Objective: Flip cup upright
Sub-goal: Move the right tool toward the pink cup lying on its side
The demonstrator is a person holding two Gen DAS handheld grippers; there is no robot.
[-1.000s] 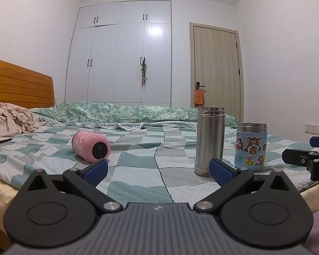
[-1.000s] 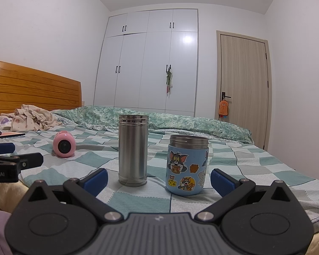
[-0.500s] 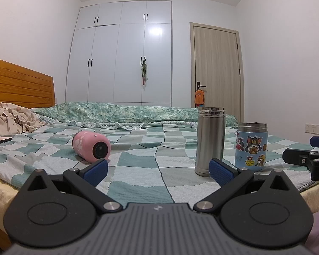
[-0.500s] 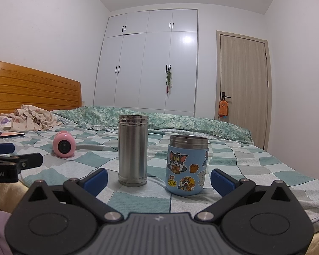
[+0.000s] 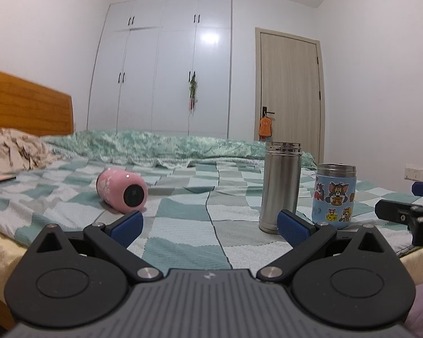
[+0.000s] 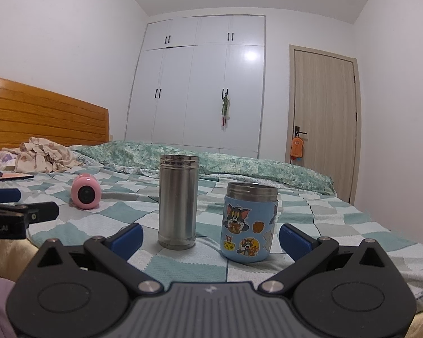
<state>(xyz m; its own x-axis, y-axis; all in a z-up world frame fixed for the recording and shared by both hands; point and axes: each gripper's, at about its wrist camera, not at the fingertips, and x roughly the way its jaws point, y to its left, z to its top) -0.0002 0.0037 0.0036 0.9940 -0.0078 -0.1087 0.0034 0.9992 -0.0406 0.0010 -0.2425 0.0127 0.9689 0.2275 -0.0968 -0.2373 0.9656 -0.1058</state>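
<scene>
- The pink cup (image 5: pixel 121 191) lies on its side on the bed (image 5: pixel 183 225) toward the headboard end, dark end facing the near edge.
- The left gripper (image 5: pixel 208 224), jaws wide and empty, is nearer; the cup sits ahead-left.
- The right gripper (image 6: pixel 210 235), also wide and empty, faces 2 upright cups.

On the bed (image 5: pixel 183 225), the toppled cup (image 5: pixel 121 191) lies left of two upright flasks (image 5: pixel 281 186), well apart
</scene>
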